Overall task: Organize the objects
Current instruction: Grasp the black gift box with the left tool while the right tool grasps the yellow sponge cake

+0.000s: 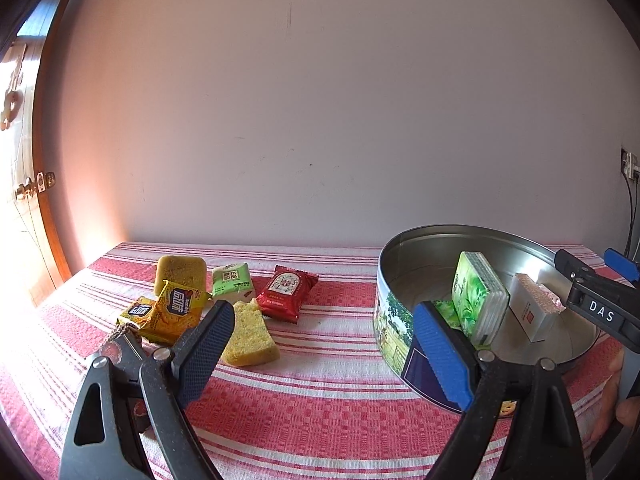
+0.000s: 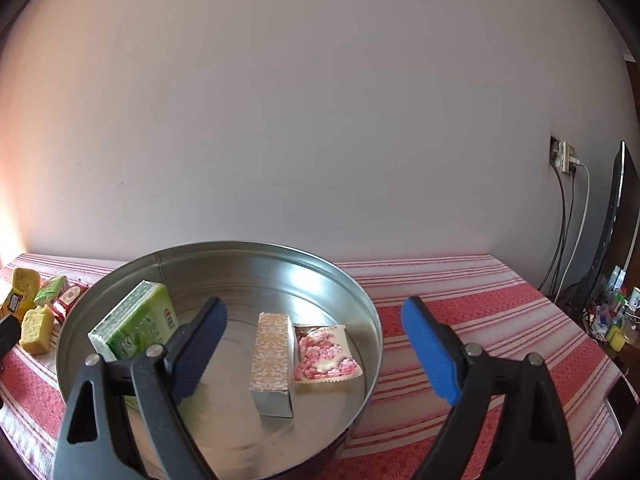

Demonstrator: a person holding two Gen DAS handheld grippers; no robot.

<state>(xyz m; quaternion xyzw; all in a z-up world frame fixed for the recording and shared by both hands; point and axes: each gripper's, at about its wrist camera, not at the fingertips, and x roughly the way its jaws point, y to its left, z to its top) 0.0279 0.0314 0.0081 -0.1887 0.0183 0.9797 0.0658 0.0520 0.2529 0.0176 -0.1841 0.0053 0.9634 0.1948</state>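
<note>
Now between picks — both my tongs, left (image 1: 324, 344) and right (image 2: 314, 344), spread and empty. Tin (image 2: 120, 276) holds three items; remaining snacks, sponge cake (image 1: 250, 334) nearest, lie on the surface (image 1: 320, 408). Next, I judge: left tongs straddle it.

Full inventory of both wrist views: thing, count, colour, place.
tin: 1, silver round, on the cloth
tissue pack: 1, green, leaning inside the tin at its left wall
patterned box: 1, beige, mid tin
pink sachet: 1, flat in the tin, right of the box
yellow cakes: 2, on the cloth left of the tin
yellow packets: 2, beside the cakes
green packet: 1, behind the cakes
red packet: 1, between the cakes and the tin
tablecloth: 1, red and white striped
left tongs: open, empty
right tongs: open, over the tin
</note>
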